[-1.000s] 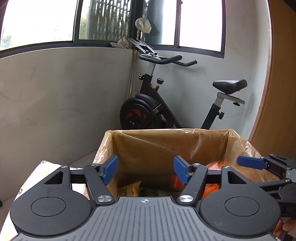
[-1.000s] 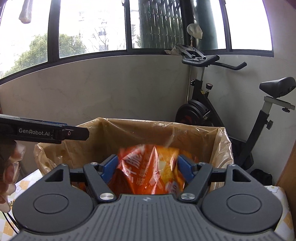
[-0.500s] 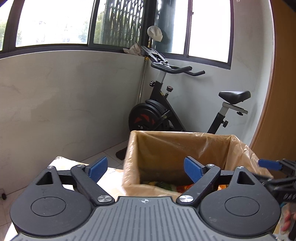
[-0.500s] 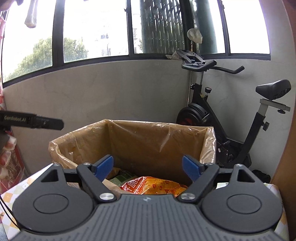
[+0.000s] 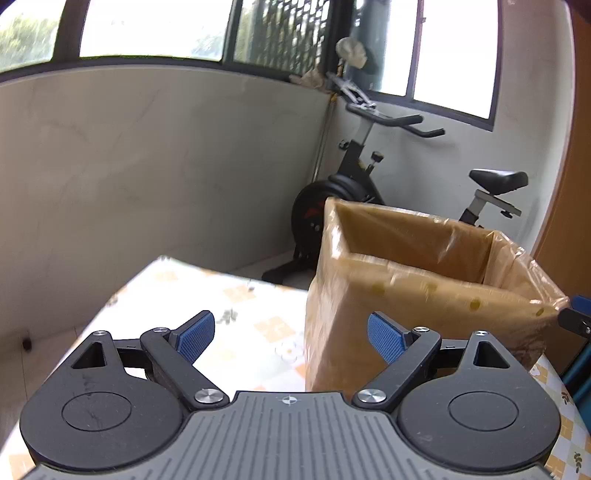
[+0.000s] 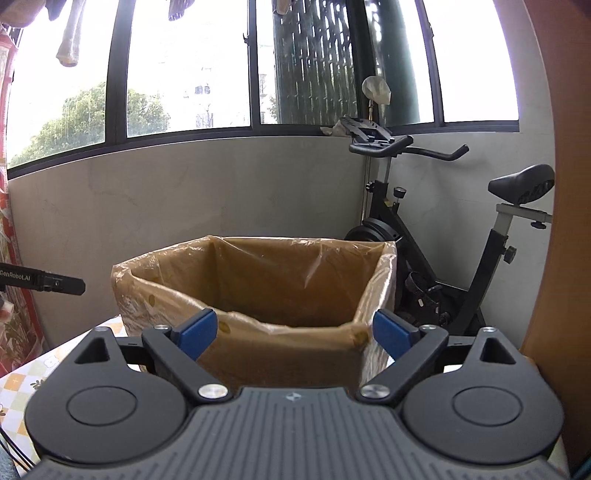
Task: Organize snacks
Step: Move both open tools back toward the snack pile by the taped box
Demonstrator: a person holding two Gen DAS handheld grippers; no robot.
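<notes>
Between drops: both tools empty at the lined box.

My left tool (image 5: 290,338) stands wide; my right tool (image 6: 293,332) is opening, nothing between. Box (image 6: 258,291) sits far on desk (image 5: 207,295); snacks unseen. Next: locate another snack.

- We see a black exercise bike (image 6: 424,258) standing in the corner against the grey wall (image 6: 203,195).
- We see dark-framed windows (image 6: 184,66) above it, with green trees outside.
- We see clothes (image 6: 68,33) hanging at the upper left.
- We see a checked cloth on the worktop (image 5: 207,295).
</notes>
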